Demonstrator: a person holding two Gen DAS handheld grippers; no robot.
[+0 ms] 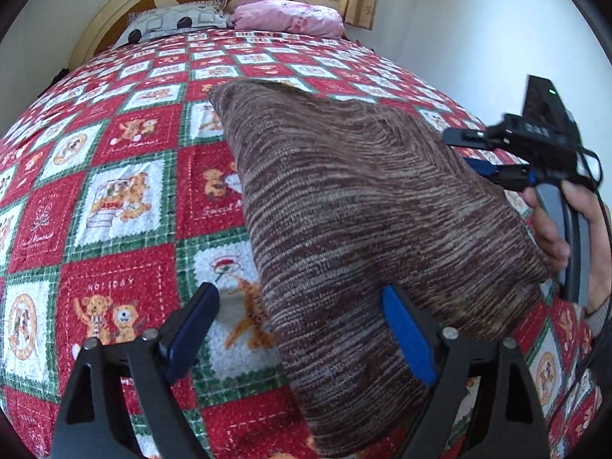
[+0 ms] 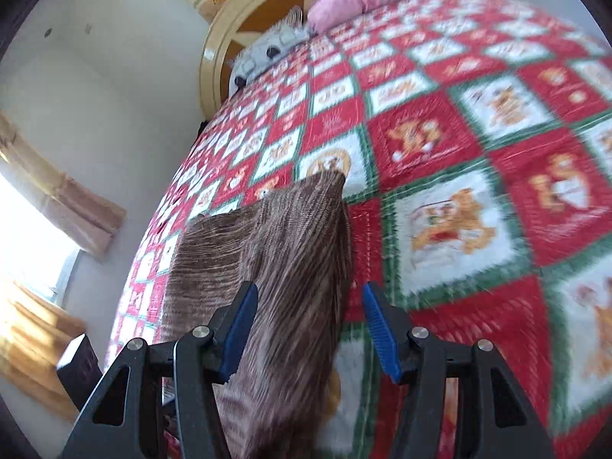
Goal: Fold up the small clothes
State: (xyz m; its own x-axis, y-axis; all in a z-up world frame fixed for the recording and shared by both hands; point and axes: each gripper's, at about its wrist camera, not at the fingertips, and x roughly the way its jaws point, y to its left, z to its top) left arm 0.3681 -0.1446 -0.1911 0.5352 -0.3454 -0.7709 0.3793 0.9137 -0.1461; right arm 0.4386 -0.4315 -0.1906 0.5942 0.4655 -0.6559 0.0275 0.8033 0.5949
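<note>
A brown striped knit garment [image 1: 363, 222] lies folded on the red, green and white holiday quilt [image 1: 126, 199]. My left gripper [image 1: 302, 332] is open over its near left edge, the right pad [image 1: 409, 336] on the cloth and the left pad [image 1: 191, 332] over the quilt. My right gripper [image 2: 306, 329] is open, its jaws astride the near end of the garment [image 2: 290, 267]. In the left wrist view the right gripper [image 1: 493, 160] is at the garment's right edge, held by a hand [image 1: 562, 229].
A patterned pillow [image 1: 176, 19] and a pink bundle [image 1: 290, 15] lie at the wooden headboard [image 1: 114, 4]. White walls, a window with curtains [image 2: 34, 252] and a dark box [image 2: 76, 363] are beside the bed.
</note>
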